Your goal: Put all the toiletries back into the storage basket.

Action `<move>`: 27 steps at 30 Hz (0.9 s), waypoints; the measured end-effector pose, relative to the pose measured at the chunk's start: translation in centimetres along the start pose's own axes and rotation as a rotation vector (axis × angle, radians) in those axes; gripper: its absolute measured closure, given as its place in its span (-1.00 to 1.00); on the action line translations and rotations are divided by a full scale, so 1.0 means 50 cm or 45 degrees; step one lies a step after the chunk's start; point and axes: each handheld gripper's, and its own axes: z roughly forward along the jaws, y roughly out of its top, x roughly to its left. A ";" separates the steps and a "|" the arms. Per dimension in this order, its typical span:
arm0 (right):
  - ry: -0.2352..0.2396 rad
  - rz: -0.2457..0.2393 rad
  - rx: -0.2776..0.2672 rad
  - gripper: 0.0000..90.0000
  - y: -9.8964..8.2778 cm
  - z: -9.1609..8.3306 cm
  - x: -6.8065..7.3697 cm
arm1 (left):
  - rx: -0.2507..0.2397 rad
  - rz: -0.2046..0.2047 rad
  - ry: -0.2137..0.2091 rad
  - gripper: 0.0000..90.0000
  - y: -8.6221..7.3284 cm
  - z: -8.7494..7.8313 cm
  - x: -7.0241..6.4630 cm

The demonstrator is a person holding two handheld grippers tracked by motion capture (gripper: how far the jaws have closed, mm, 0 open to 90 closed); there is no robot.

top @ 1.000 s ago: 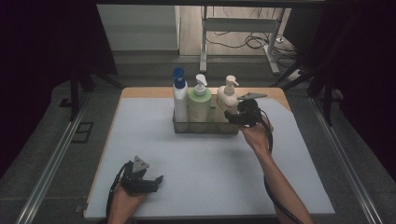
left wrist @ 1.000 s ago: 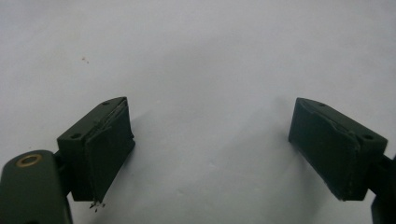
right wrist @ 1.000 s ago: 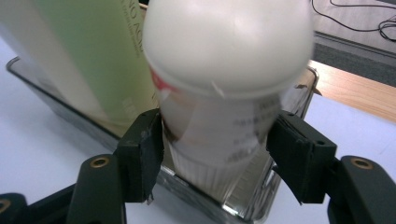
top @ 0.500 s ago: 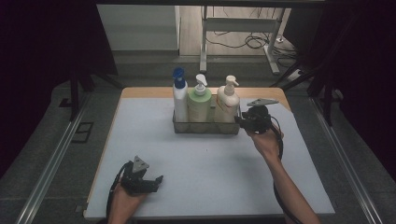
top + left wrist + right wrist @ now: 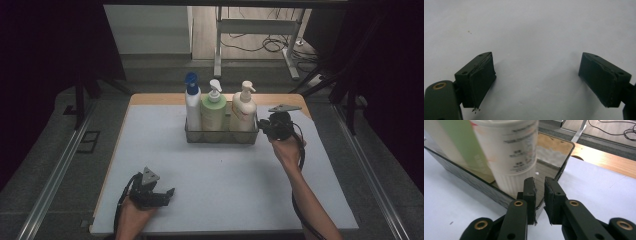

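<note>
From the high view, the wire caddy point(image 5: 220, 138) stood at the far middle of the white table mat point(image 5: 225, 185). It carried three upright pump bottles: a blue-capped white one point(image 5: 193, 107), a green one point(image 5: 213, 112) and a cream one point(image 5: 243, 112). The right gripper point(image 5: 262, 128) was at the caddy's right end. The left gripper point(image 5: 167, 192) rested near the front edge, well apart from it.

In the left gripper view, the left gripper point(image 5: 536, 80) had its jaws wide apart over bare mat, with nothing between them.

In the right gripper view, the right gripper point(image 5: 539, 187) had just been closing. Its jaws stood nearly together astride the caddy's thin end wall point(image 5: 551, 160), just beside the cream bottle point(image 5: 511, 152). Whether the pads already bit I could not tell.

Loaded, the caddy probably handled heavy and top-heavy. The wall looked stiff but thin and smooth, so a low, firm pinch near the corner seemed best. Dragging looked safer than lifting, since tall bottles could tip.
</note>
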 end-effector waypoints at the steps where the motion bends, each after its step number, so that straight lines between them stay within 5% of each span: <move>1: 0.005 -0.009 0.006 0.82 0.000 0.003 -0.004 | 0.000 0.000 0.000 -0.71 0.000 0.000 0.000; 12: -0.029 0.109 0.033 0.99 0.009 0.035 -0.023 | 0.000 0.000 0.000 -0.71 0.000 0.000 0.000; 27: -0.027 0.116 0.079 0.99 0.024 0.087 -0.010 | -0.001 0.000 0.000 -0.70 0.000 0.000 0.000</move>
